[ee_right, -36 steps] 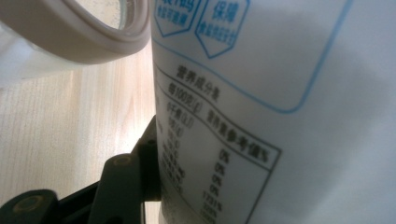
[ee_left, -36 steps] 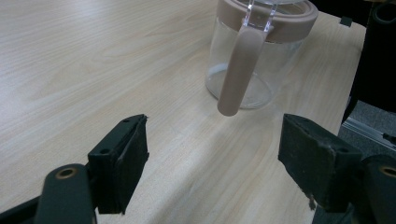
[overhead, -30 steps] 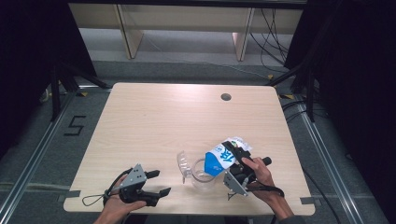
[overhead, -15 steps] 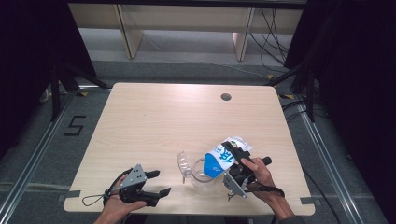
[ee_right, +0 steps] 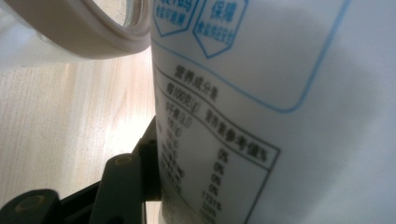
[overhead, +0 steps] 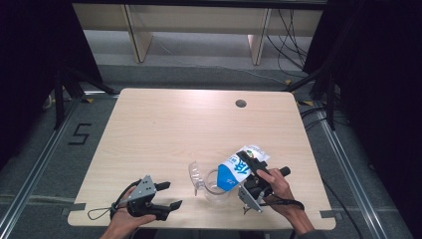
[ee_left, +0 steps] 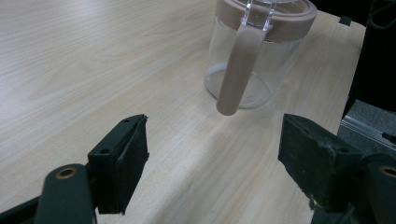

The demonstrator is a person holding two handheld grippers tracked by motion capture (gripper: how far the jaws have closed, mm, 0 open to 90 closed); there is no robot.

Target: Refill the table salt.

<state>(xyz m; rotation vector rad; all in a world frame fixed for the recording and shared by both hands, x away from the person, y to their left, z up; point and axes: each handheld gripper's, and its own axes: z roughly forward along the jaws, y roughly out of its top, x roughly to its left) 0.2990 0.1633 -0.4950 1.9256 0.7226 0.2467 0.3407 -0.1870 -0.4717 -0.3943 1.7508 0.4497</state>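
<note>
A blue-and-white printed carton (overhead: 238, 168) is tipped with its lower end over the mouth of a clear jug (overhead: 215, 193) near the table's front right. My right gripper (overhead: 250, 163) is shut on the carton; in the right gripper view the carton's label (ee_right: 280, 93) presses against one black finger (ee_right: 139, 173), with the jug's beige rim (ee_right: 79, 32) just beyond. The jug's clear lid (overhead: 194, 174) stands flipped up on its left. My left gripper (overhead: 170, 195) rests open at the front left, facing the jug (ee_left: 254, 70) and its beige handle (ee_left: 235, 74), nothing between its pads (ee_left: 126, 158).
The light wooden table (overhead: 164, 129) has a round cable hole (overhead: 241, 103) at the back right. Its front edge runs just under both hands. Wooden shelving (overhead: 139, 30) and cables lie on the floor beyond the far edge.
</note>
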